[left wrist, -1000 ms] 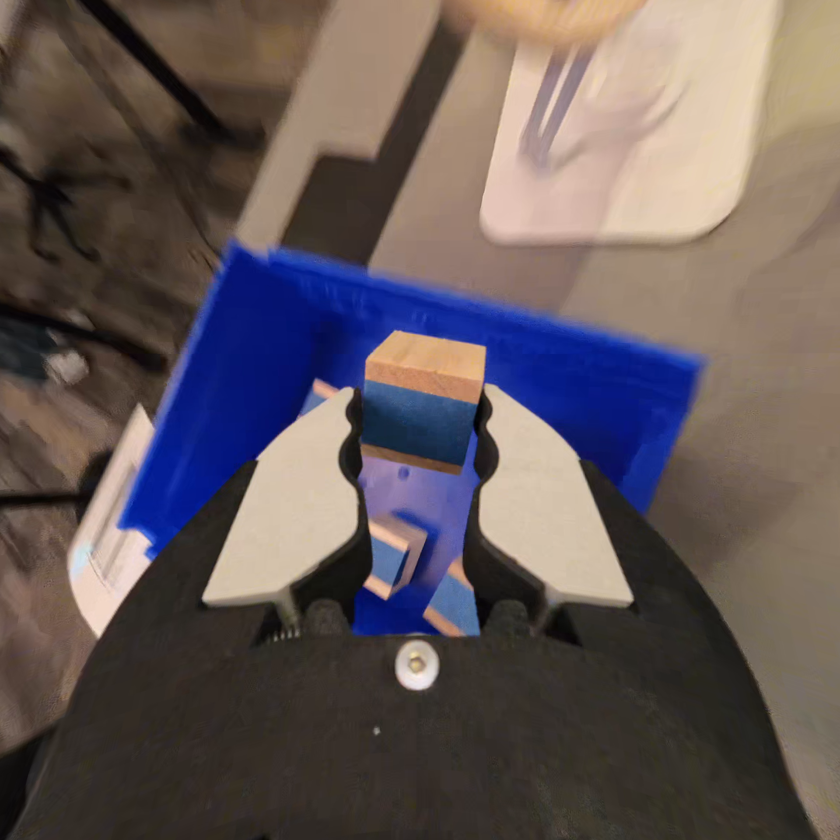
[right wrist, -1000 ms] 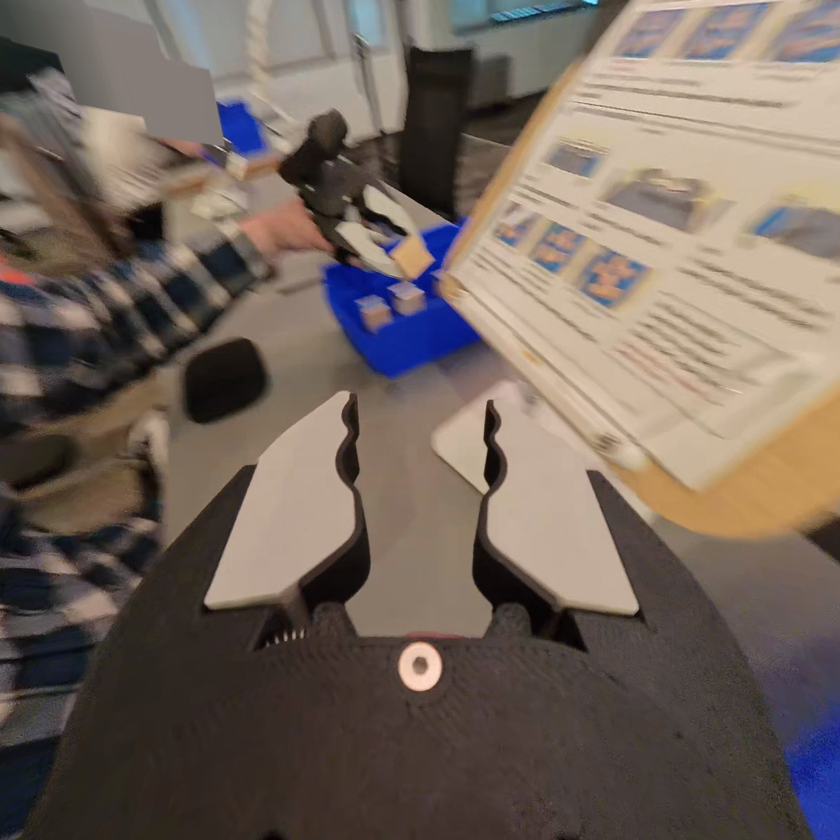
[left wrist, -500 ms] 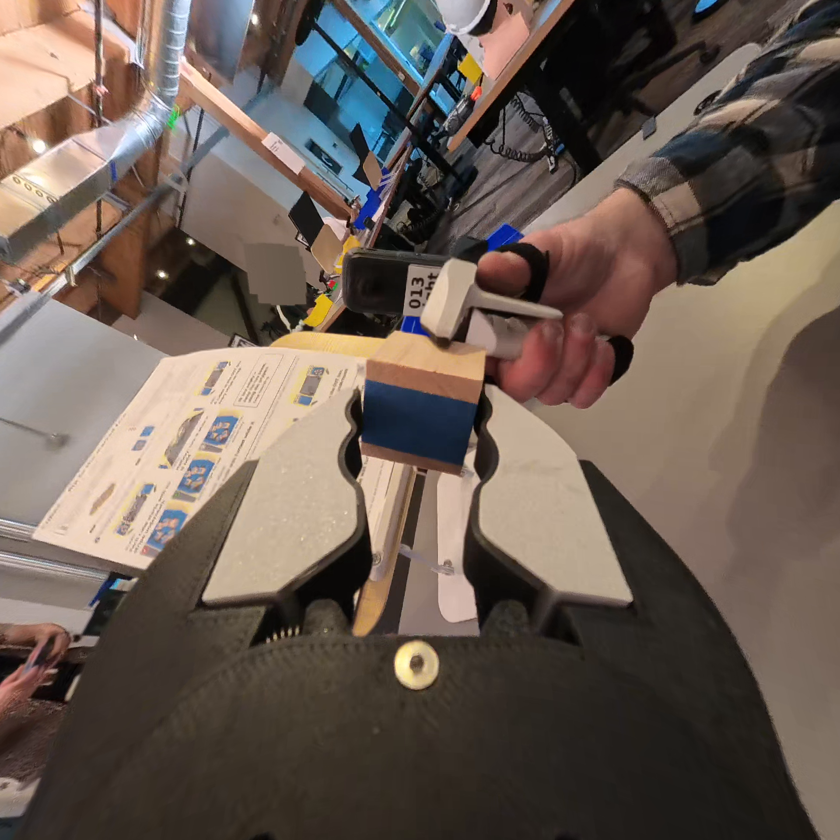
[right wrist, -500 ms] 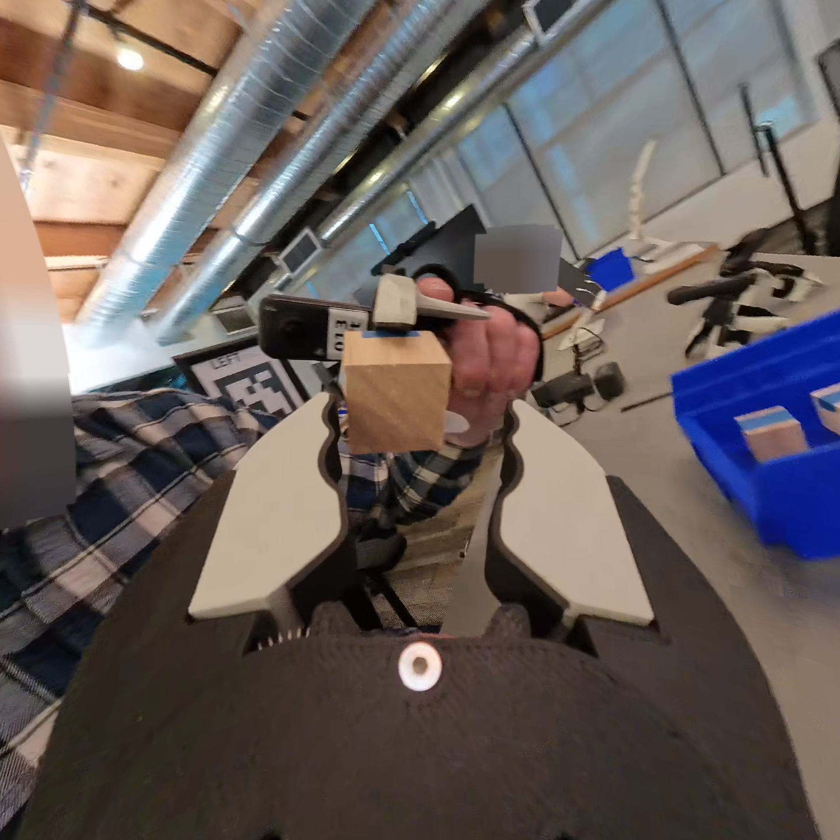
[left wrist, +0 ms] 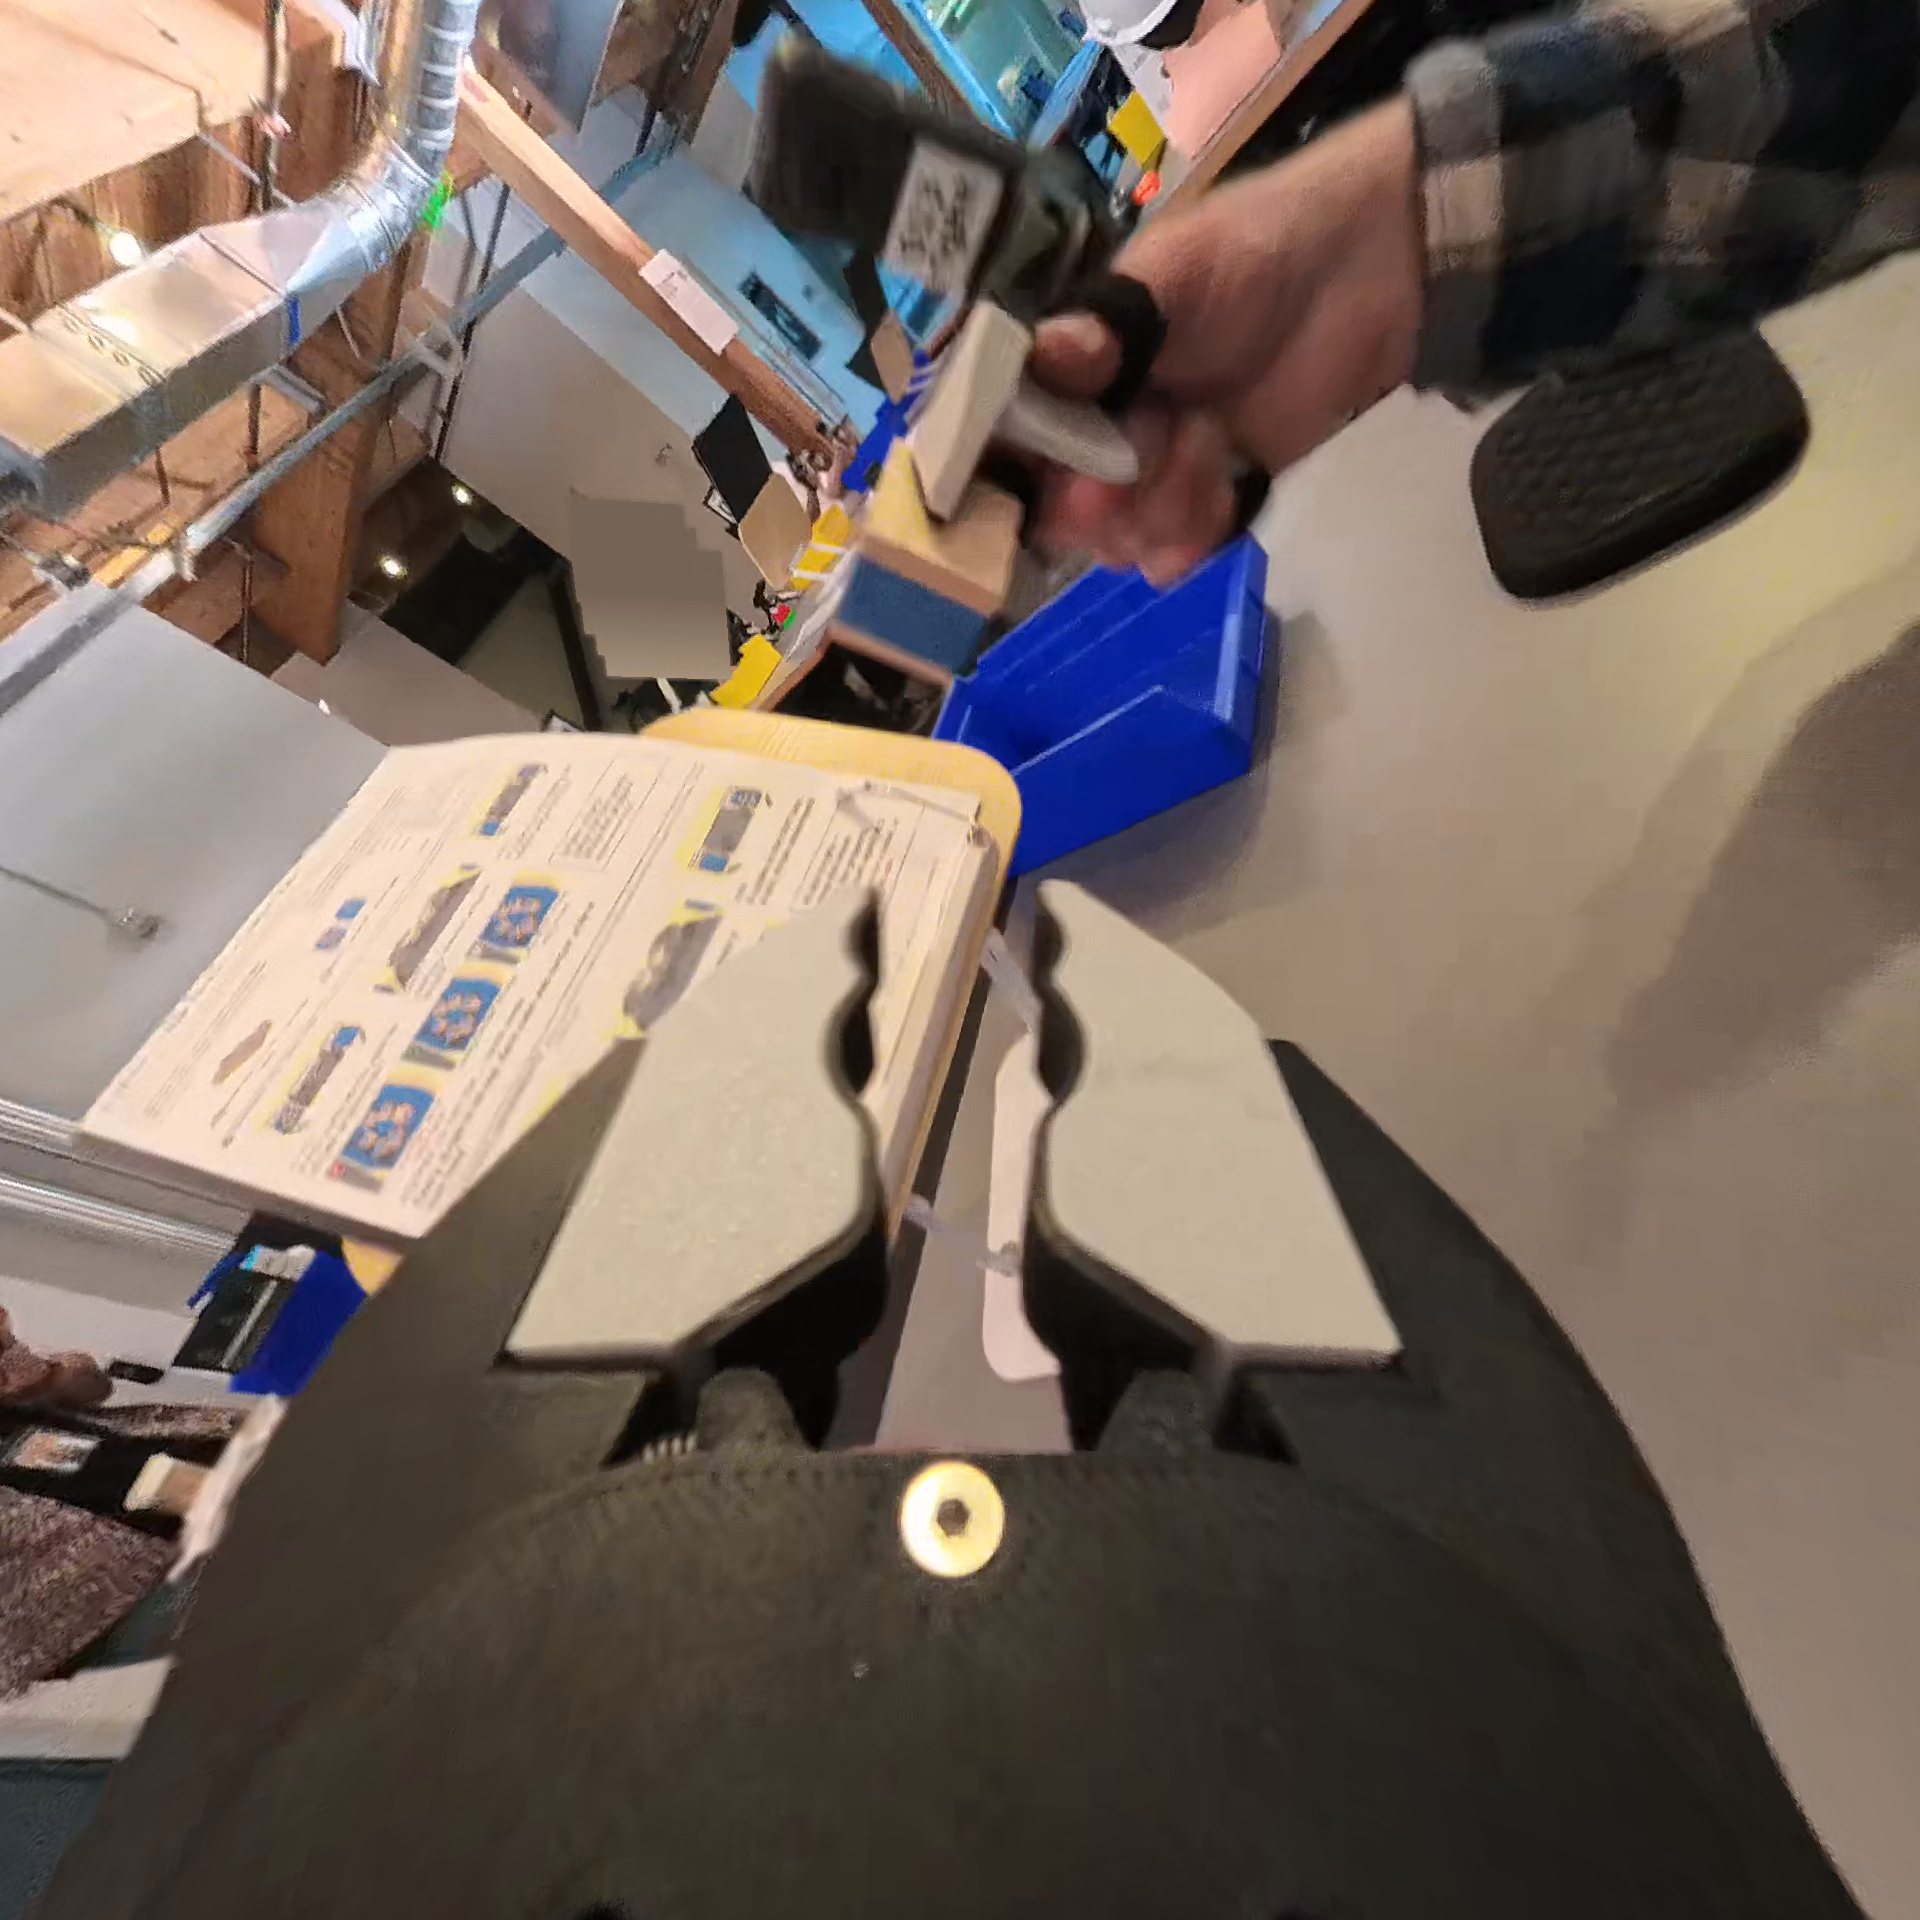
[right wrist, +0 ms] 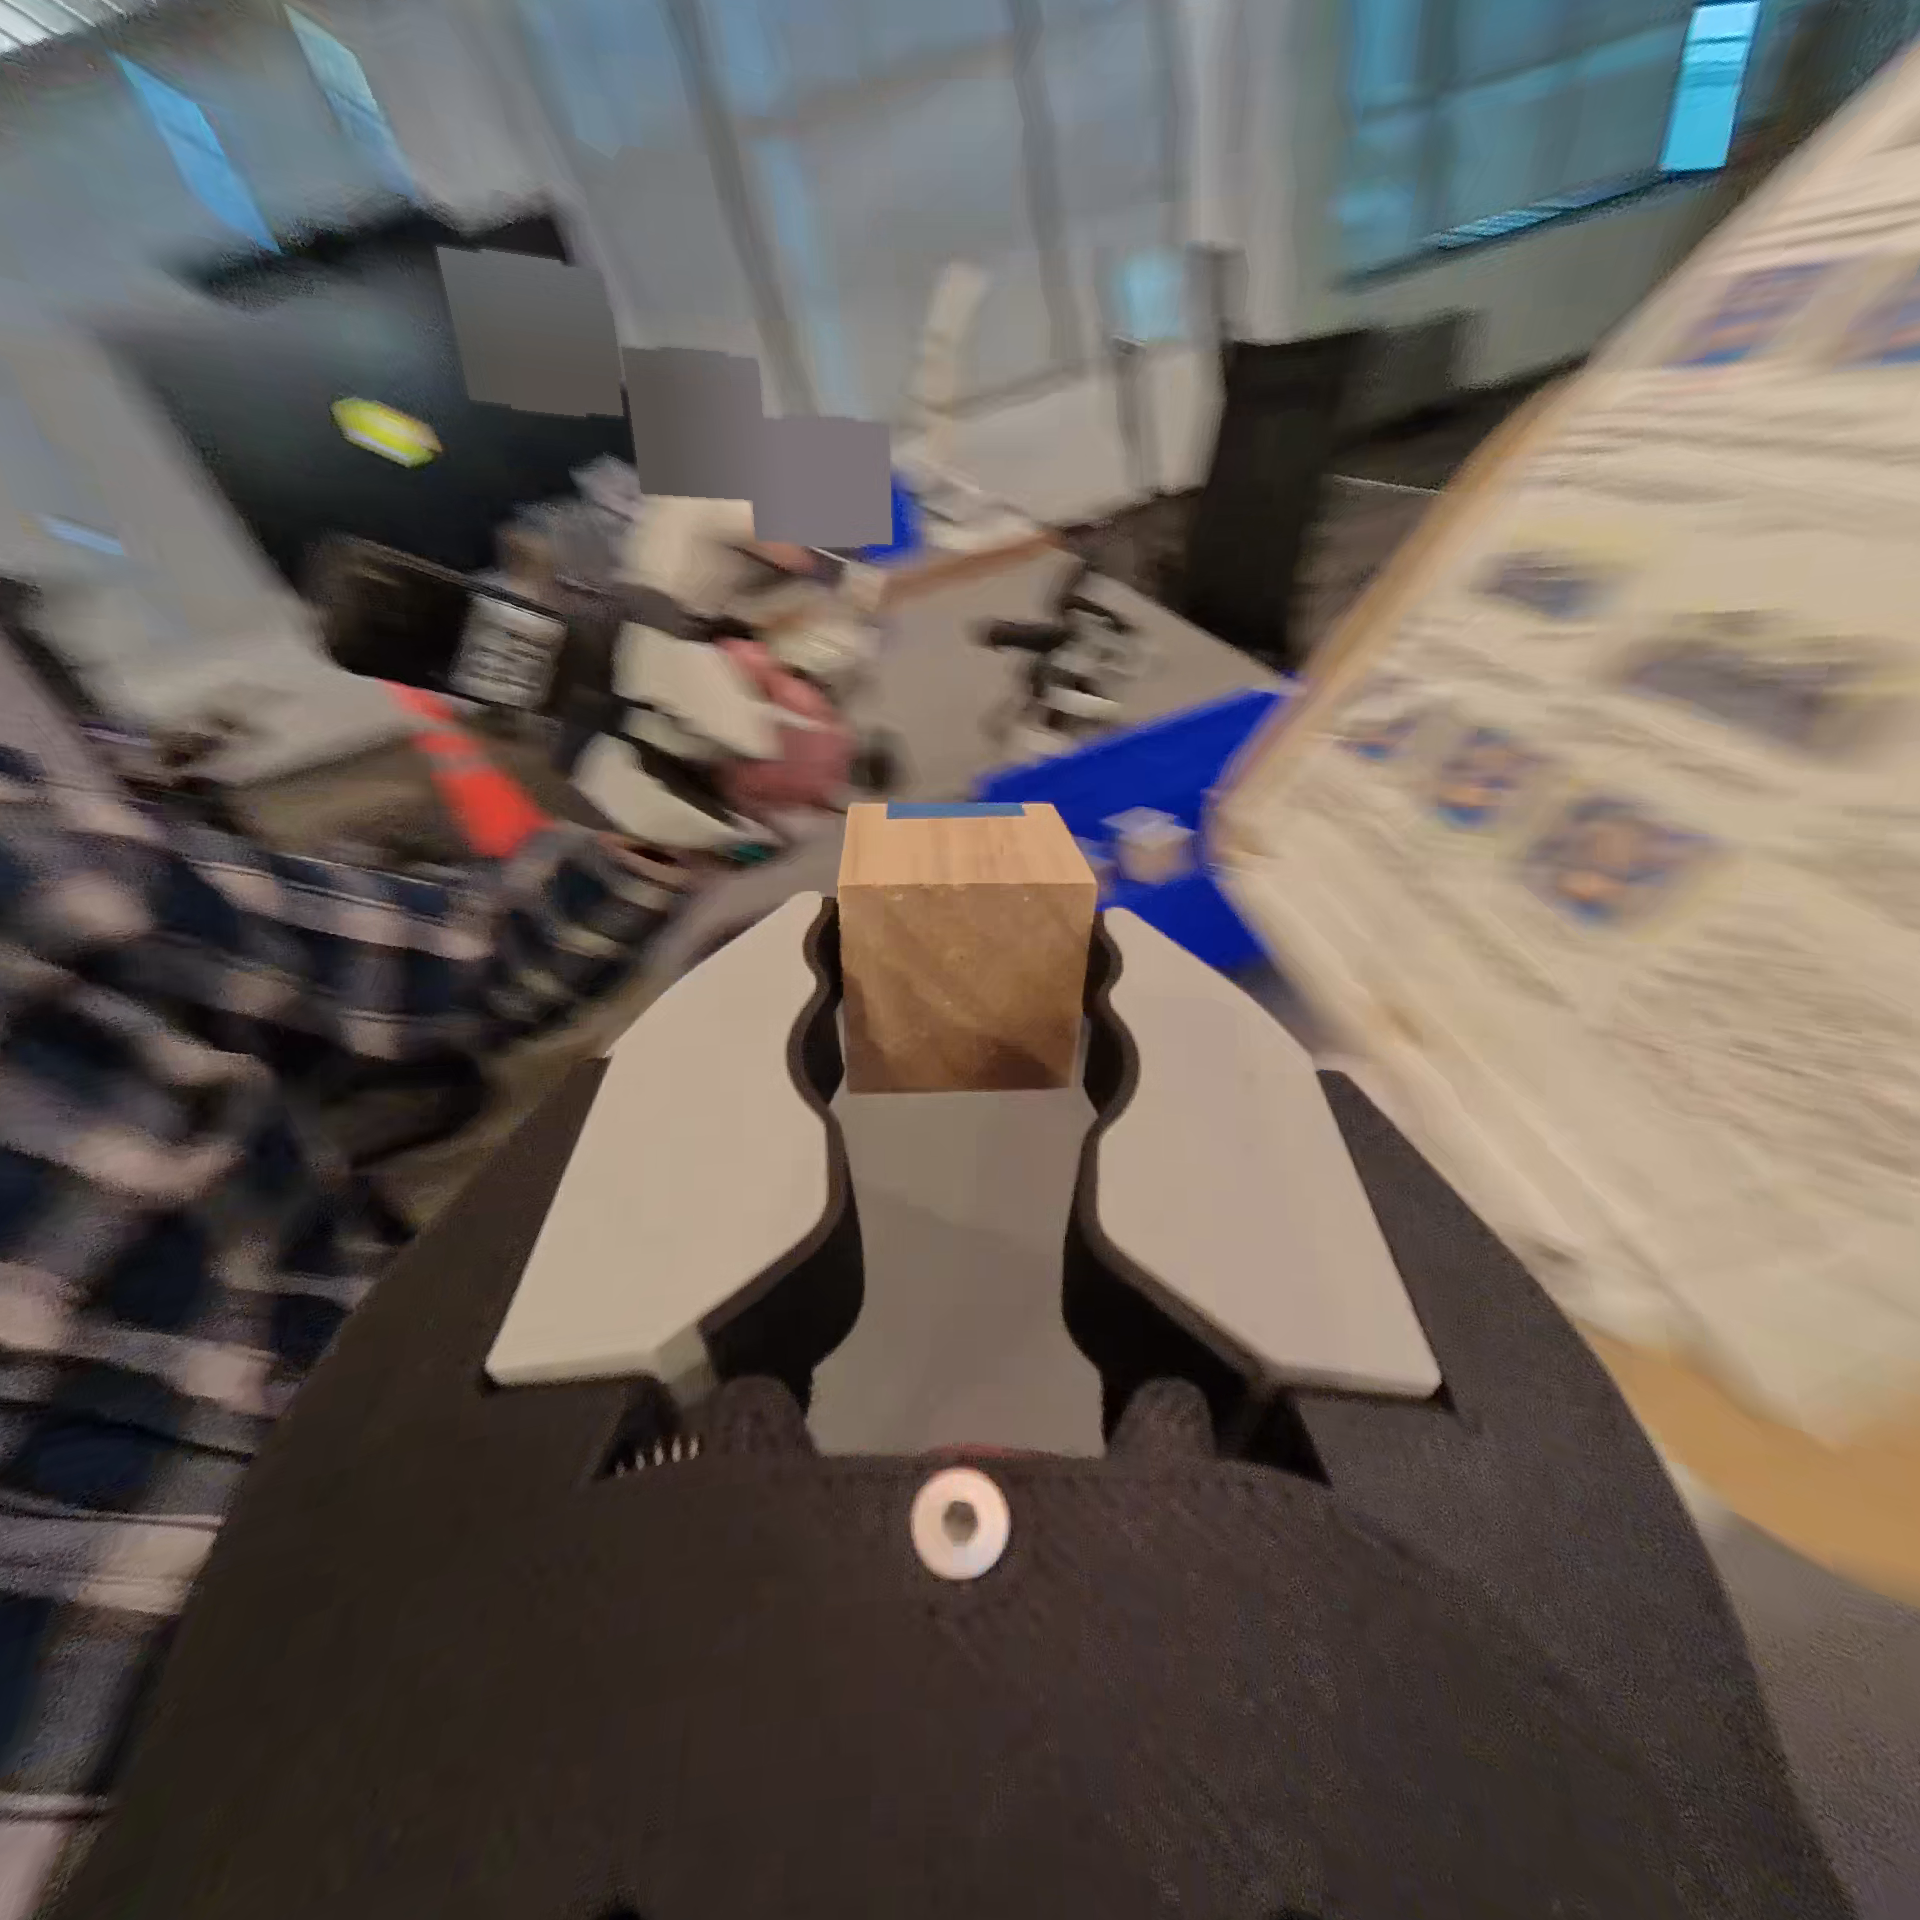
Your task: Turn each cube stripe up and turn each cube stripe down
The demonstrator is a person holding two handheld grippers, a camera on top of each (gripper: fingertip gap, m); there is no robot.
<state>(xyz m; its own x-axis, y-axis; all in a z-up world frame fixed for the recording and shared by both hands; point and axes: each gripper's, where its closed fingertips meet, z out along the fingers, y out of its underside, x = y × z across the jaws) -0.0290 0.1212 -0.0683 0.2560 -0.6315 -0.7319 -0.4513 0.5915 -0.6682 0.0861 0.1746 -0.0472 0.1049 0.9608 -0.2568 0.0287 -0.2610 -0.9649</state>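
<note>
My right gripper (right wrist: 961, 935) is shut on a wooden cube (right wrist: 961, 982); both pads press its sides, and its blue stripe (right wrist: 956, 810) lies on the far face. The left wrist view shows the same cube (left wrist: 920, 597) with its blue band, held in the right gripper (left wrist: 951, 499) by a person's hand (left wrist: 1226, 343) above the blue bin (left wrist: 1127, 717). My left gripper (left wrist: 956, 925) is open with nothing between its fingers. Another striped cube (right wrist: 1148, 847) sits in the blue bin (right wrist: 1164, 758).
A clipboard with a printed instruction sheet (left wrist: 520, 935) stands on the grey table (left wrist: 1507, 935) just ahead of my left gripper; it also fills the right side of the right wrist view (right wrist: 1610, 831). A black pad (left wrist: 1631, 457) lies on the table.
The cube passed from my left gripper to my right, which closed on it and carried it away. My left jaws let go and narrowed on air. Both views have swung.
</note>
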